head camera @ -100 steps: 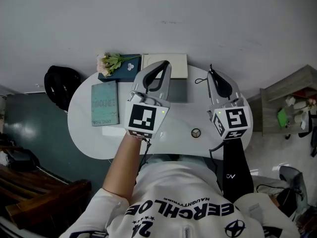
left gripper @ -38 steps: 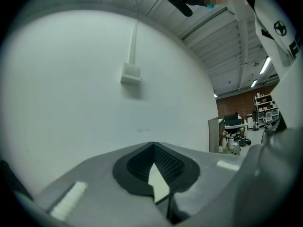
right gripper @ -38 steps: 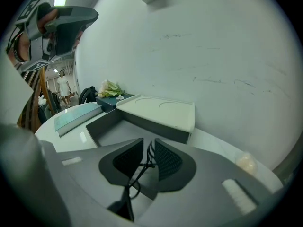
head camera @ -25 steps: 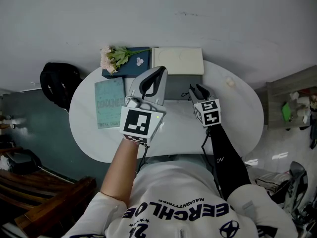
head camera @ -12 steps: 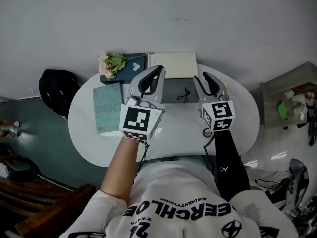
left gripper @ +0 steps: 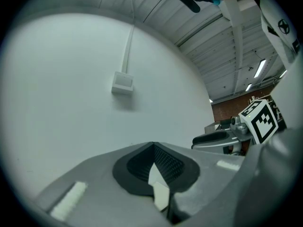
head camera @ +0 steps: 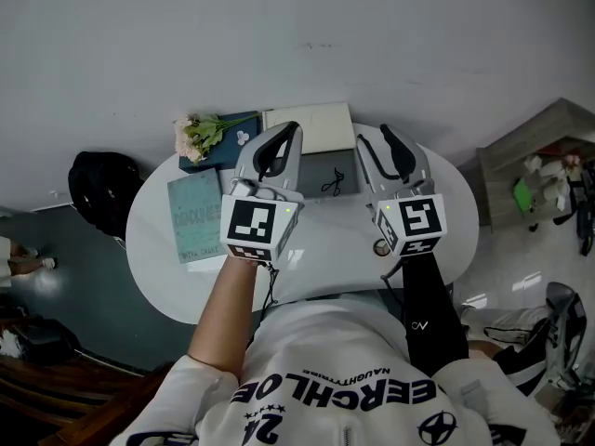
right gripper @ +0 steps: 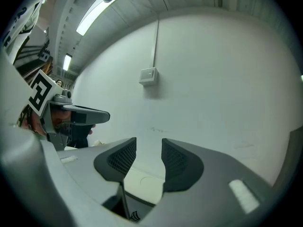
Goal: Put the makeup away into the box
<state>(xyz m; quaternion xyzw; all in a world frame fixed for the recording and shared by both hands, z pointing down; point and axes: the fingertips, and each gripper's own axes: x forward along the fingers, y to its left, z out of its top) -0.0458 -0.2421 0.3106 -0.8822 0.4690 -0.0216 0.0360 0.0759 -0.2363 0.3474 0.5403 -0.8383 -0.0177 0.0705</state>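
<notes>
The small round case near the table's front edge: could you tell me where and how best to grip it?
Probably across its rim, coming straight down: the small round case lies flat and low on the white table, so only its opposite edges offer the jaws a hold.

table (head camera: 163,258): teal book (head camera: 195,216) | flowers (head camera: 198,134) on navy book (head camera: 232,137) | black bag (head camera: 100,189)

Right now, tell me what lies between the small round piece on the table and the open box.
Nothing visible does. The table between the round piece and the box shows bare, and the box's lid is up.
</notes>
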